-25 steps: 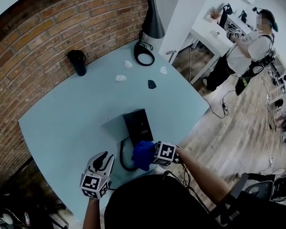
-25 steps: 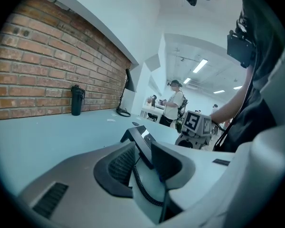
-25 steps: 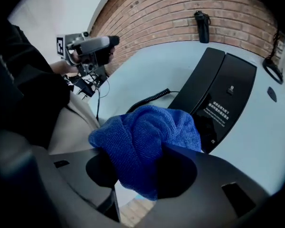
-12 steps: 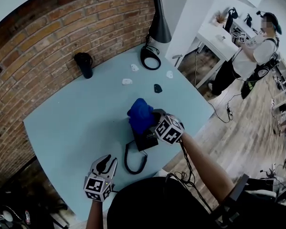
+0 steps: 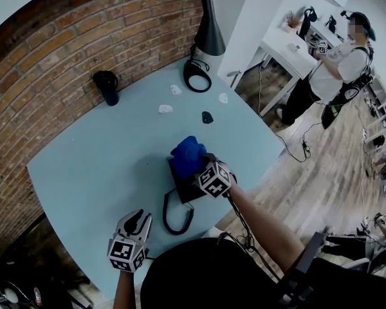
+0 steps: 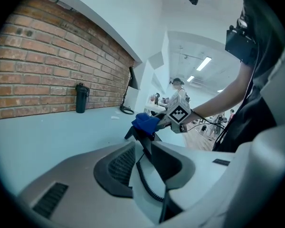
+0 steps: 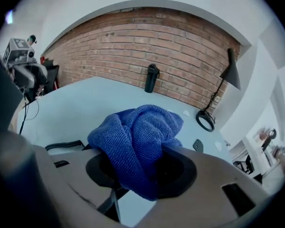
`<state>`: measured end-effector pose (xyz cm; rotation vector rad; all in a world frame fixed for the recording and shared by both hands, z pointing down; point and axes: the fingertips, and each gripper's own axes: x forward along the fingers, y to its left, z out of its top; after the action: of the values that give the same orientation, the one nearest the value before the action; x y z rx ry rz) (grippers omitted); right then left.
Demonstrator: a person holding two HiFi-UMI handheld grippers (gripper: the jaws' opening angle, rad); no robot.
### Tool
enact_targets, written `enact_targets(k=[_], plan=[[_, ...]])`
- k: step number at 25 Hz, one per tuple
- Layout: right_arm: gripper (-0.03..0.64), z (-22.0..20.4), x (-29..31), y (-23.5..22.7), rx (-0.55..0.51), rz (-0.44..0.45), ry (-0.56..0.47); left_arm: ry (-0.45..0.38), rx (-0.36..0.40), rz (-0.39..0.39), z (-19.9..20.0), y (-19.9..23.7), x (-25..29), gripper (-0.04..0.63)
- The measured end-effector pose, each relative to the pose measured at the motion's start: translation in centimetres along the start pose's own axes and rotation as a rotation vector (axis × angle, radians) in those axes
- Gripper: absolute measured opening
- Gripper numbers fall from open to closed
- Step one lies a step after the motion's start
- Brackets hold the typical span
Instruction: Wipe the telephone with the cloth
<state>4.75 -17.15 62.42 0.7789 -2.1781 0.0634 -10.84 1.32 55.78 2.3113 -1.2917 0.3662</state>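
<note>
telephone (image 5: 183,187) | cloth (image 5: 186,154) on it, pinched in right tool (image 5: 199,165) | left tool (image 5: 140,217) agape | bottle (image 5: 106,86), lamp (image 5: 209,32) beyond

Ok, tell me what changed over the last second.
The right gripper, shut on the blue cloth, swept it along the telephone from the end nearest the person to the far end. The left gripper stayed open and empty near the table's front edge. The telephone and its coiled cord look unmoved.
</note>
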Motion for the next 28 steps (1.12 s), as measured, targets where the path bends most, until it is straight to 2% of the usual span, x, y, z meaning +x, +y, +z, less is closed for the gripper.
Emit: enact_targets(k=[3, 11, 16, 23, 28], plan=[[0.179, -0.4, 0.0, 0.5, -0.065, -0.002, 0.015, 0.002, 0.005, -0.014, -0.2, -0.6, 0.8, 0.131], [0.178, -0.6, -0.2, 0.6, -0.038, -0.020, 0.013, 0.023, 0.019, -0.056, -0.3, -2.3, 1.7, 0.132], [0.176, -1.1, -0.6, 1.1, 0.001, -0.043, -0.004, 0.007, 0.019, -0.046, -0.3, -2.1, 1.2, 0.132], [0.176, -1.6, -0.6, 1.6, 0.011, -0.053, 0.001, 0.033, 0.015, -0.061, -0.8, -2.2, 1.2, 0.132], [0.176, -1.9, -0.8, 1.9, 0.015, -0.044, 0.011, 0.005, 0.026, -0.055, -0.4, -2.2, 1.5, 0.132]])
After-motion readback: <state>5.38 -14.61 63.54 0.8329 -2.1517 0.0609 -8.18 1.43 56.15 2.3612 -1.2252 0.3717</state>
